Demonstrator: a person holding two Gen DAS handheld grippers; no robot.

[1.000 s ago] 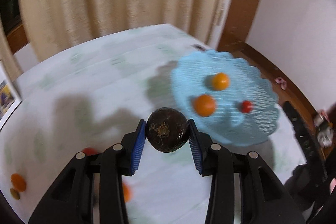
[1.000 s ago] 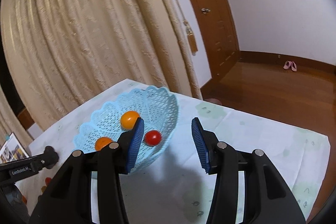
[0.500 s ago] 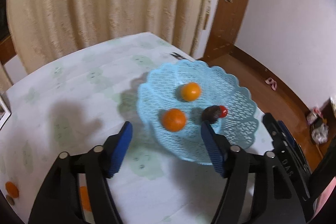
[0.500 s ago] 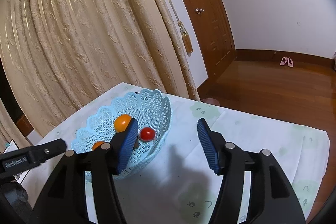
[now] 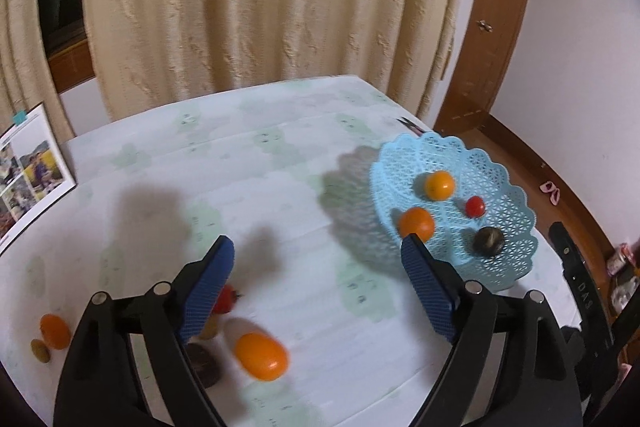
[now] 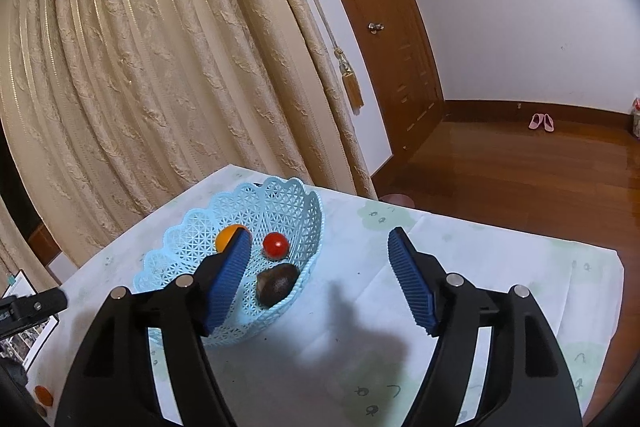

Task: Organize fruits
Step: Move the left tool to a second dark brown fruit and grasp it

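Both grippers are empty, jaws just opened wide: the left gripper (image 5: 316,267) above loose fruit on the bench (image 5: 280,187), the right gripper (image 6: 320,267) beside the basket (image 6: 304,223). The dark fruit (image 5: 488,242) lies in the basket. Risk: the oval orange fruit (image 5: 261,355) may roll off when nudged.

left wrist: above table, angled down | right wrist: lower, flatter | shared: basket (image 5: 516,199) (image 6: 244,211)

Left gripper (image 5: 318,259) jaws wide, just opened further, nothing between. Right of it, blue basket (image 5: 516,251) holds two oranges, cherry tomato (image 5: 475,206), dark fruit (image 5: 488,241).
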